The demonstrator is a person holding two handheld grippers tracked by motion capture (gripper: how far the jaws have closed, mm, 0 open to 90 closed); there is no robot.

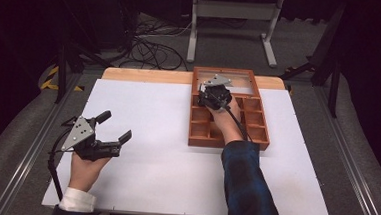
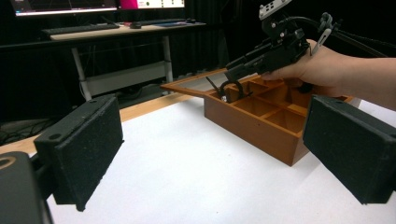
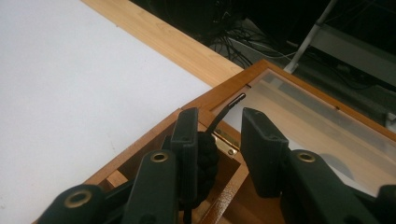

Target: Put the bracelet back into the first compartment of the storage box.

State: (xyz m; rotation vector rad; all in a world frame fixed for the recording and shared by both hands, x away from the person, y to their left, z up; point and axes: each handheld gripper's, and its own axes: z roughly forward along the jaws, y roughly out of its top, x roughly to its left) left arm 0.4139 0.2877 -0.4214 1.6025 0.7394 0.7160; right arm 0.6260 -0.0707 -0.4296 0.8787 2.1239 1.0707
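On white tabletop, compartmented wooden box (image 1: pixel 255 136)

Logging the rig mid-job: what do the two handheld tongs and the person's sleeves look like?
Both tongs are black, each topped by a grey triangular plate with a black cable trailing. The left tongs carry flat, rectangular foam-like pads. White cuff on the left; dark blue sleeve on the right, behind the right tongs.

No readable text, label or number anywhere (the distant monitors are too blurred).

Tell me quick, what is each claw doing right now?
Left gripper: open, holding nothing, above the white table.
Right gripper: open, fingers down in the wooden compartment box beside a black cord.
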